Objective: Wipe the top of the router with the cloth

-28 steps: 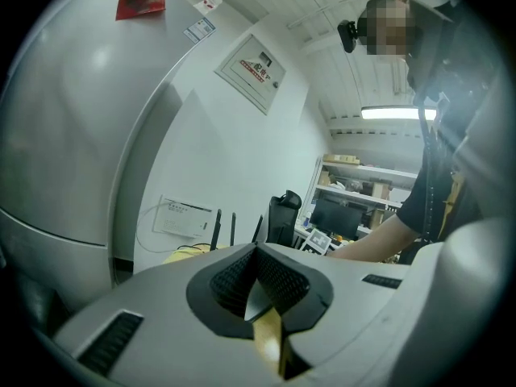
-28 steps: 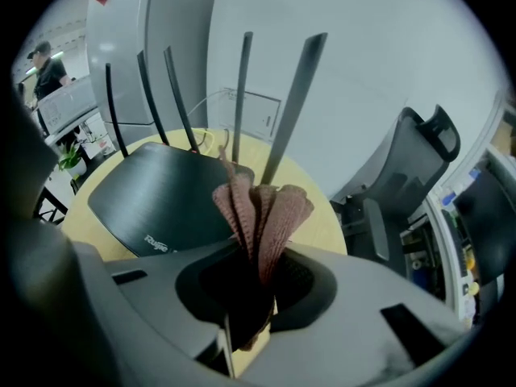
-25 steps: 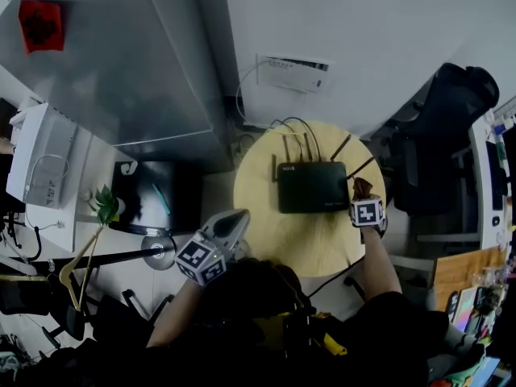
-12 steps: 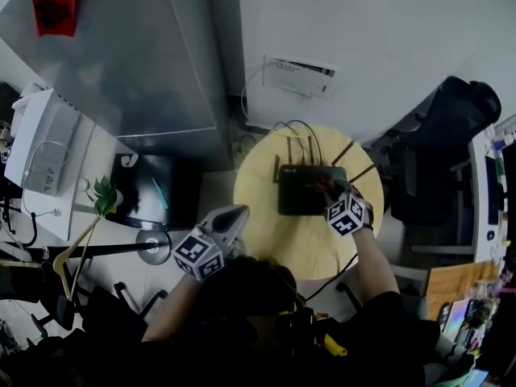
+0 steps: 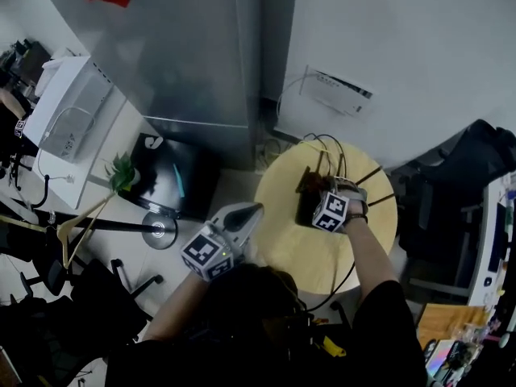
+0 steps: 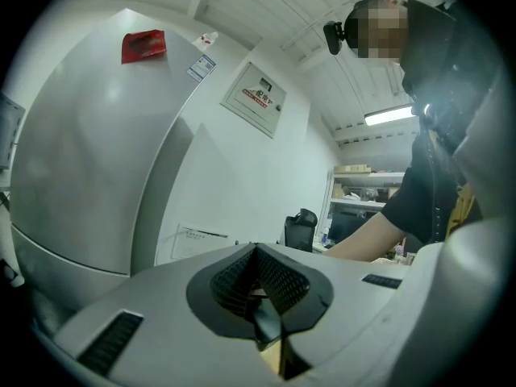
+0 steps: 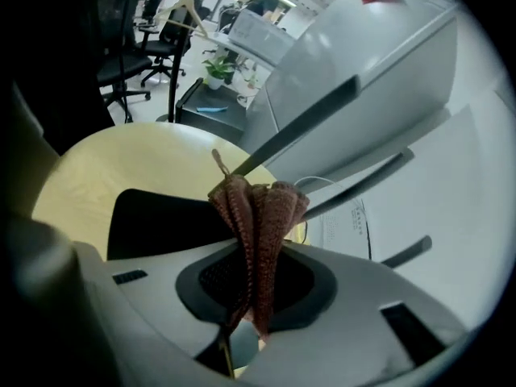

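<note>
A black router (image 5: 303, 211) with several antennas lies on the round wooden table (image 5: 322, 252). My right gripper (image 5: 321, 193) is over the router's left part, shut on a reddish-brown cloth (image 5: 310, 182). In the right gripper view the cloth (image 7: 256, 210) sticks up bunched out of the right gripper (image 7: 246, 297), just above the router (image 7: 157, 224). My left gripper (image 5: 242, 220) hangs off the table's left edge, away from the router. Seen in its own view, the left gripper (image 6: 260, 287) is shut and holds nothing; it points at the wall.
Cables (image 5: 325, 146) run off the table's far edge toward a white wall box (image 5: 339, 92). A grey cabinet (image 5: 185, 47) stands at the far left. A black bin (image 5: 173, 185), a small plant (image 5: 121, 170) and a stand sit left of the table. A black chair (image 5: 472, 176) is at the right.
My right gripper has carried the cloth from the router's right edge leftward across its top. The left gripper has stayed by the table's left edge. The head view has shifted.
</note>
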### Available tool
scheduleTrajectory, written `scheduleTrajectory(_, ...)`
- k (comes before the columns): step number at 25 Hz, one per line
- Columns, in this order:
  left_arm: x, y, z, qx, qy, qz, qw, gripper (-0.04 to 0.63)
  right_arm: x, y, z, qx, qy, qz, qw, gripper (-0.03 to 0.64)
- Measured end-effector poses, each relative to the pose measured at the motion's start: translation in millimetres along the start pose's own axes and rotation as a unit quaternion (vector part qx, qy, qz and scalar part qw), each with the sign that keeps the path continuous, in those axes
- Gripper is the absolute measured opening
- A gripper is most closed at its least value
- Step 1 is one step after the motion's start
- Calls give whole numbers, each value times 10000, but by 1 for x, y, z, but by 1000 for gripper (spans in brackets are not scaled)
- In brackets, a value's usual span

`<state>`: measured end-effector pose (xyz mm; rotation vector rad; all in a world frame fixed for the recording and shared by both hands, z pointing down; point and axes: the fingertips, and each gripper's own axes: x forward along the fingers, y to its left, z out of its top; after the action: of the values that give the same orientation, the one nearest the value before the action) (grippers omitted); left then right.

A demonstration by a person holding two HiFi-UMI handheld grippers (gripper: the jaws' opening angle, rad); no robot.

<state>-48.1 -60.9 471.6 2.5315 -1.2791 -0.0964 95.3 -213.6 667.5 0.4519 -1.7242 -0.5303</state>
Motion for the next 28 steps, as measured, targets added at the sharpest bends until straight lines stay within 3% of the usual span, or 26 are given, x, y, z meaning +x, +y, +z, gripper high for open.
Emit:
scheduleTrajectory(3, -12, 3, -6, -147, -57, 127, 9998, -3, 12, -3, 6, -221, 123, -59, 9997, 66)
scheduleTrajectory(9, -26, 12, -17, -287, 32, 355, 9990, -3, 22, 36, -2, -498, 568, 784, 9941, 67)
scheduleTrajectory(23, -7, 4, -17, -329, 144, -178, 9992, -3, -8, 85, -6, -292, 600, 1157, 9910, 69)
scheduleTrajectory(28, -1, 3, -17, -263, 184, -302, 9990, -3, -18, 100, -6, -180, 658, 1010, 9925, 71)
